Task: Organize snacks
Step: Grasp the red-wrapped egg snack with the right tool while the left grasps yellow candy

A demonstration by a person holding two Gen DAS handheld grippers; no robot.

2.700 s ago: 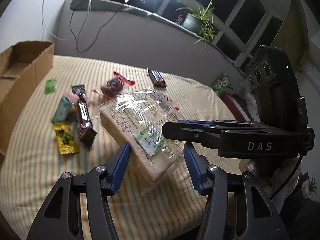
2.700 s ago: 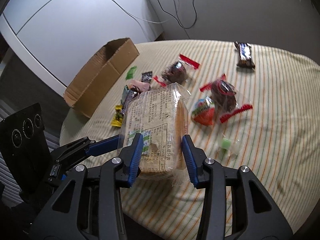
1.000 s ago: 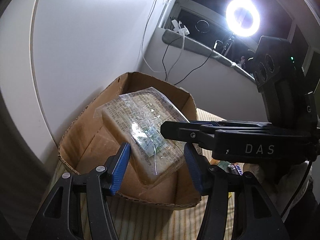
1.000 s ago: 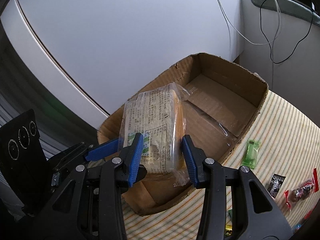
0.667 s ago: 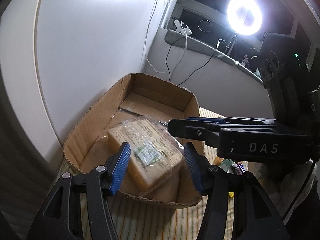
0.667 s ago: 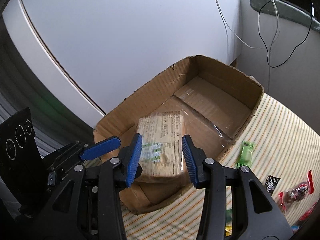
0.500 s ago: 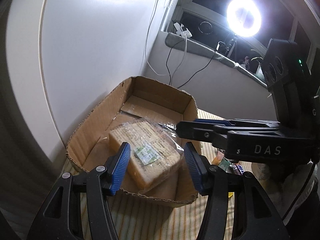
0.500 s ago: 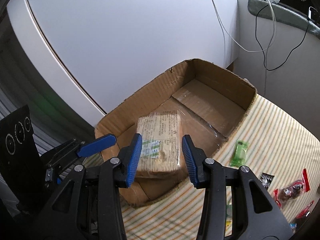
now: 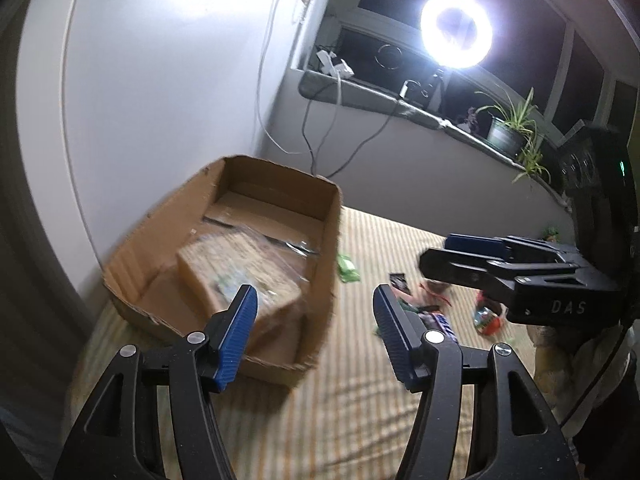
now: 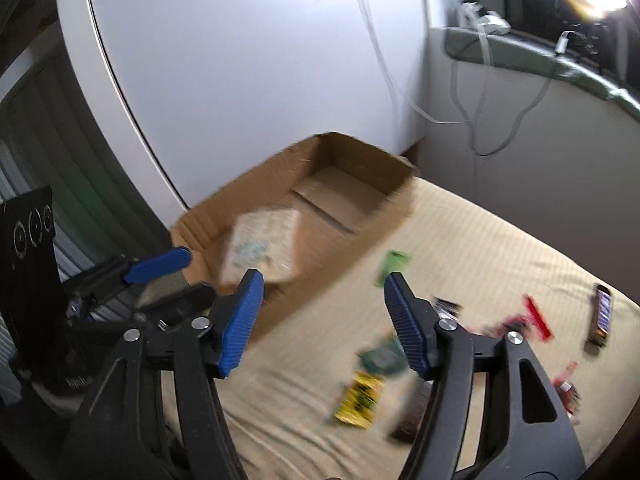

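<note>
A wrapped loaf of bread [image 9: 240, 268] lies inside the open cardboard box [image 9: 328, 248], free of both grippers. My left gripper [image 9: 314, 300] hovers just in front of the box's near right corner; its jaws are opening with nothing between them. My right gripper [image 10: 324, 280] is drawn back over the striped cloth [image 10: 480, 240] beside the box [image 10: 248, 188], jaws also opening and empty. The loaf [image 10: 260, 246] shows blurred in the right wrist view. Loose snacks remain on the cloth: a green packet [image 10: 394, 266], a yellow packet [image 10: 360, 400], a chocolate bar [image 10: 602, 316].
The box sits at the cloth's edge against a white wall. Cables hang from a sill with a ring light [image 9: 456, 36] and a potted plant [image 9: 508, 132]. More wrapped snacks [image 9: 486, 318] lie to the right of the box.
The loaf dropped from both grippers into the box. Both grippers have since pulled back and swung right, and their jaws have widened, the right one most.
</note>
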